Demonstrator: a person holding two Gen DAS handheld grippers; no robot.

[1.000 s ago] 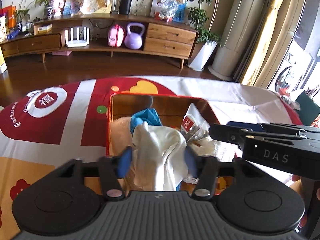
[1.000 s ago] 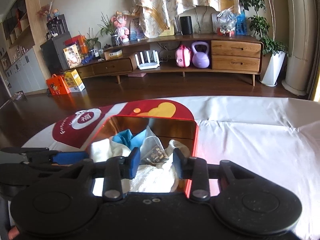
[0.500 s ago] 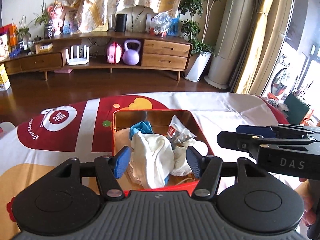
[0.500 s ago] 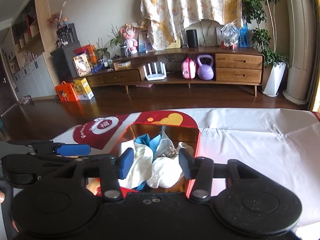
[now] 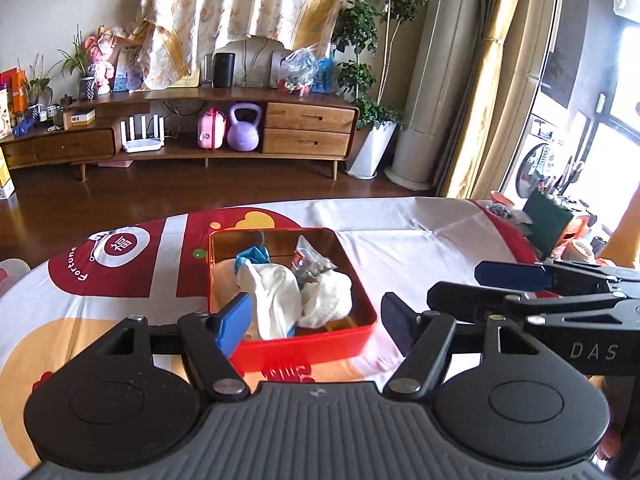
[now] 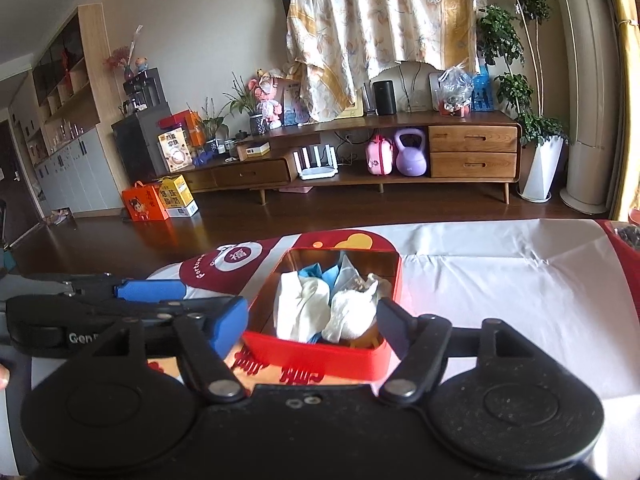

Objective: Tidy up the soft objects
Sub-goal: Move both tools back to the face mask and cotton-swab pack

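Observation:
A red tin box [image 5: 304,348] [image 6: 320,354] sits on the printed tablecloth. Inside it lie a cream cloth [image 5: 276,300] [image 6: 298,306], a white knitted piece [image 5: 328,300] [image 6: 352,312], a blue cloth [image 5: 252,254] [image 6: 316,272] and a clear packet [image 5: 308,264]. My left gripper [image 5: 316,320] hovers short of the box, its jaws opening with nothing between them. My right gripper [image 6: 312,324] is likewise back from the box, jaws opening and empty. Each gripper shows at the side of the other's view.
The tablecloth [image 5: 400,248] is white at the right, red and orange at the left. Small clutter [image 5: 552,232] sits at the table's far right edge. Beyond lie a wooden floor and a long media cabinet [image 6: 400,160] with plants and boxes.
Both grippers have let go of the cloths in the box, spread their jaws and pulled back and up. The box now looks smaller and farther away.

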